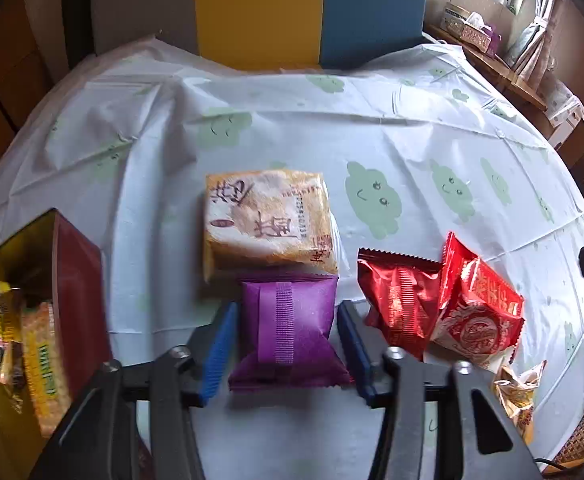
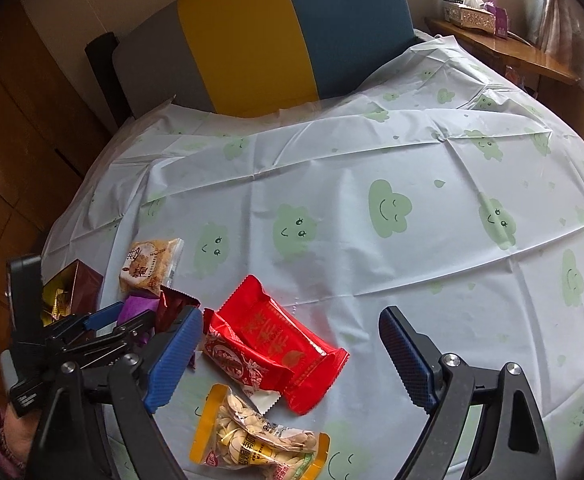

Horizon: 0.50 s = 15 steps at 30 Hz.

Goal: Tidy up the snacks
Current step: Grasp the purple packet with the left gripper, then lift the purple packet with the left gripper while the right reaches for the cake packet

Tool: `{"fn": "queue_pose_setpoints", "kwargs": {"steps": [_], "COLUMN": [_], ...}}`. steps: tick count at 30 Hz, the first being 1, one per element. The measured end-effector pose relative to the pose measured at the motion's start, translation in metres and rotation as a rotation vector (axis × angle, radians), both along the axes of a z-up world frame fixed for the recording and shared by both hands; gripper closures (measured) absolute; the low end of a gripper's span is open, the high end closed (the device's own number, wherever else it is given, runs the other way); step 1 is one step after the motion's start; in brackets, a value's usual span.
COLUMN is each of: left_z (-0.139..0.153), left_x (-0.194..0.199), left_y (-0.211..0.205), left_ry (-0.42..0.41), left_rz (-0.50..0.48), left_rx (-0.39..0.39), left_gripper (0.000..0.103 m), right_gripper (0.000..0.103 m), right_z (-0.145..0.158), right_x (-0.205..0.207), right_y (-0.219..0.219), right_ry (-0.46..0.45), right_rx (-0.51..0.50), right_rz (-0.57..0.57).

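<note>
Snacks lie scattered on the worktop (image 2: 412, 208) under a cloud-printed cover, and my two views split them between them. Only my right wrist view shows the yellow-edged bag of pale seeds (image 2: 252, 436) lying nearest me, with the bright red packet (image 2: 288, 344) overlapping a red-and-white patterned packet (image 2: 232, 360) just beyond it; my right fingers (image 2: 292, 360) are spread wide on either side of those, touching nothing. My left wrist view gives the close look at the purple packet (image 1: 290, 328), seam side up, lying between my left fingers (image 1: 288, 344), which are open with both blue pads just beside its edges; I cannot tell whether they touch it. Touching its far edge is the orange-and-white pastry packet (image 1: 268, 220), and to the right sits a dark red foil packet (image 1: 396, 300) against the patterned one. At the far left stands the maroon box (image 1: 76, 280), gold inside, holding a green-and-yellow packet (image 1: 46, 364) and other wrapped pieces too blurred to name.
</note>
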<state>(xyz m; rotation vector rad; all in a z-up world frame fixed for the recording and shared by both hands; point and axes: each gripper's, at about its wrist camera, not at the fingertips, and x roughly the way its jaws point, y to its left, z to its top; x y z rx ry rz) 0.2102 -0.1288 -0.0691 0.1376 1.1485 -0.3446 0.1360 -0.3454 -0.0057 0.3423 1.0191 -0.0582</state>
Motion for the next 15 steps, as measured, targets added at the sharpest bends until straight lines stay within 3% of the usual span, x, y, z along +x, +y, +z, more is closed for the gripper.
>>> {"fn": "queue_pose_setpoints", "kwargs": {"steps": [4,7,15], "left_z": [-0.001,0.003,0.007], "left_x": [-0.012,-0.027,-0.105], "left_y": [0.000,0.003,0.006], "left_ry": [-0.065,-0.064,-0.121], "left_rz": [-0.012,-0.013,-0.085], "left_rx": [0.002,-0.016,-0.016], "left_gripper": [0.062,0.062,0.062], "right_gripper": [0.013,0.013,0.013], "right_z": [-0.003,-0.004,-0.009], "right_x": [0.002,0.002,0.001], "right_y": [-0.003,-0.007,-0.009], "right_ry": [0.010,0.018,0.036], "right_rx": [0.001,-0.001,-0.015], "right_rz": [-0.012,-0.026,-0.039]}}
